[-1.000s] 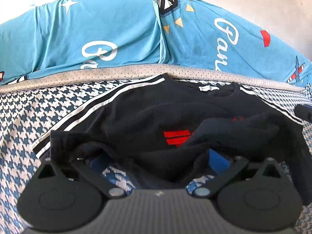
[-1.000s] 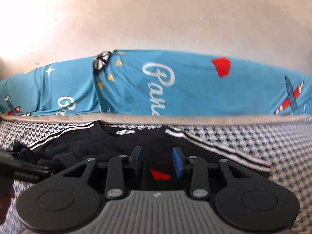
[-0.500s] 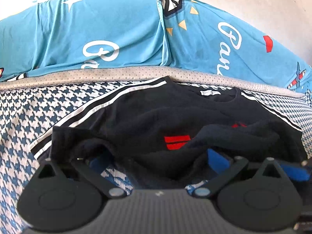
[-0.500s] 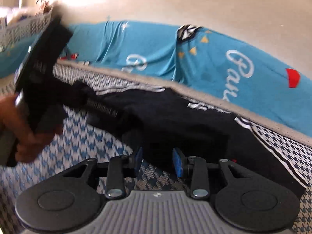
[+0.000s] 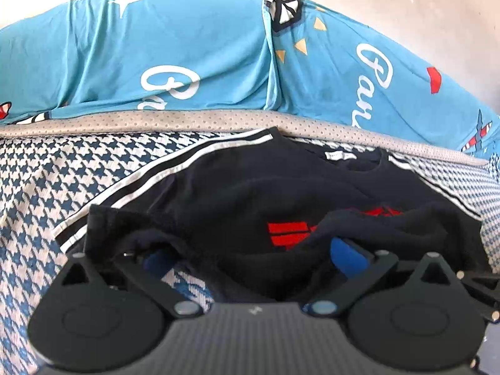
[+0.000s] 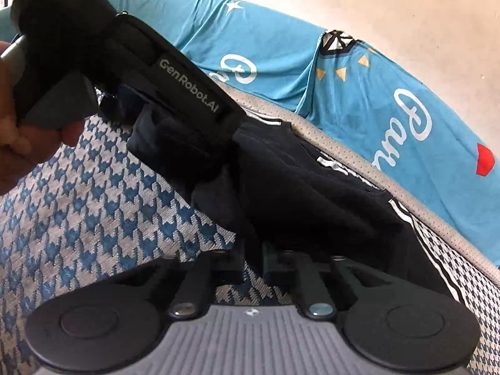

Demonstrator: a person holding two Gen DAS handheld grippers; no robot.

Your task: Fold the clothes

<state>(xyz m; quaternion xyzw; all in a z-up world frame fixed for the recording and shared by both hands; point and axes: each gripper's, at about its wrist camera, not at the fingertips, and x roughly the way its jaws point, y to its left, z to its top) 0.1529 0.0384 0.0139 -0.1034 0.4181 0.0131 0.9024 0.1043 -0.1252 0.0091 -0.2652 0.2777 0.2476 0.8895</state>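
A black shirt [image 5: 250, 193] with white shoulder stripes and a red chest mark lies on the houndstooth bed, its lower hem bunched up. My left gripper [image 5: 250, 254] stands open at that hem. Its blue pads [image 5: 347, 250] are wide apart and loose folds of cloth drape over and between them. In the right wrist view the shirt [image 6: 312, 200] runs diagonally. My right gripper [image 6: 253, 261] is at its near edge, jaws closing with dark cloth pinched between the fingers. The left gripper's body [image 6: 184, 87] crosses that view, held by a hand [image 6: 18, 143].
A blue printed cover [image 5: 187, 56] rises behind the shirt against a pale wall [image 6: 375, 6]. A grey dotted band [image 5: 156, 122] edges the blue-and-white houndstooth spread [image 5: 37, 187], which extends to the left and in front of the shirt.
My right gripper rolled and dropped towards the shirt's near edge beside the left gripper, and its fingers came together on the cloth. The left gripper stayed at the hem.
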